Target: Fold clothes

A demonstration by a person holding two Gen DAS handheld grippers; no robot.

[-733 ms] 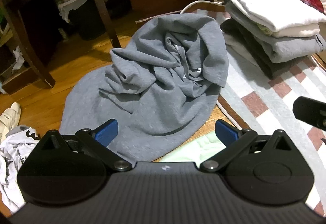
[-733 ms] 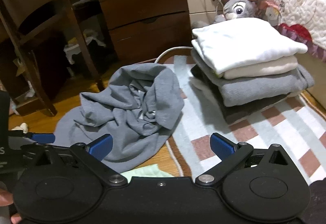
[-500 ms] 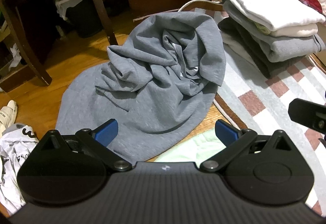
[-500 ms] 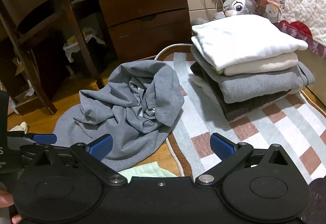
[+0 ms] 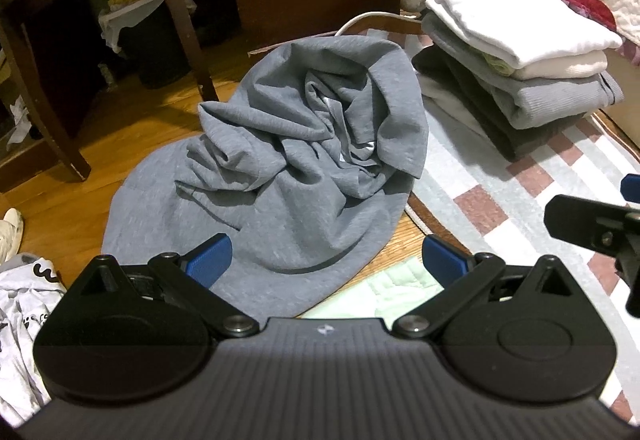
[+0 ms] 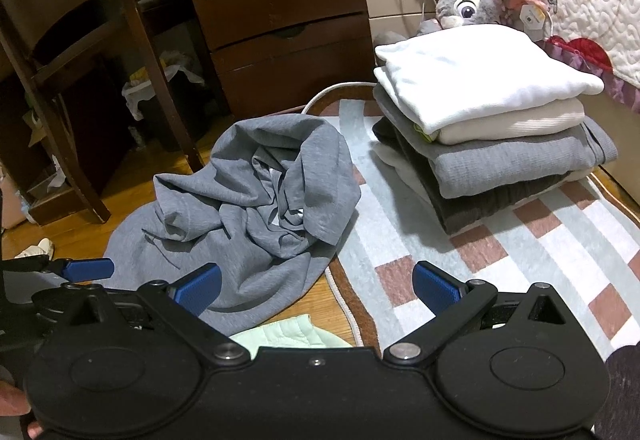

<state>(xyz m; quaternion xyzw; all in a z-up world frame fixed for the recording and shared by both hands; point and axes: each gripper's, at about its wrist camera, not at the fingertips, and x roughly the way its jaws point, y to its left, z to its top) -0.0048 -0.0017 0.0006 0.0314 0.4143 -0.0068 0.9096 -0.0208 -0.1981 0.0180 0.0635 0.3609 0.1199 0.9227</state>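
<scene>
Both sets of jaws stand wide open with nothing between their blue ribbed pads. The left gripper point(image 5: 325, 260) hangs above the near hem of a crumpled grey garment point(image 5: 288, 175), which fills the view from its 12 o'clock to its 10 o'clock. The right gripper point(image 6: 316, 286) sits beside it, with the same garment point(image 6: 248, 207) at its 11 o'clock.

The garment lies on the wooden floor point(image 5: 132, 127), its right edge spilling onto a striped rug point(image 6: 460, 260). It is soft, thin, heathered jersey, bunched into deep twisted folds with a pale lining showing at the centre; the near hem lies smooth and rounded.

Likely risks: a pinch into the bunched middle could catch several layers at once, so the cloth would lift as a knot instead of spreading. A pale green quilted cloth point(image 5: 400, 288) lies just beside the hem, at the left gripper's 6 o'clock, and could be grabbed with it. At 2 o'clock a stack of folded clothes point(image 6: 488, 127), white on top, ribbed grey and dark below, stands near enough for a swung sleeve to topple it.
</scene>
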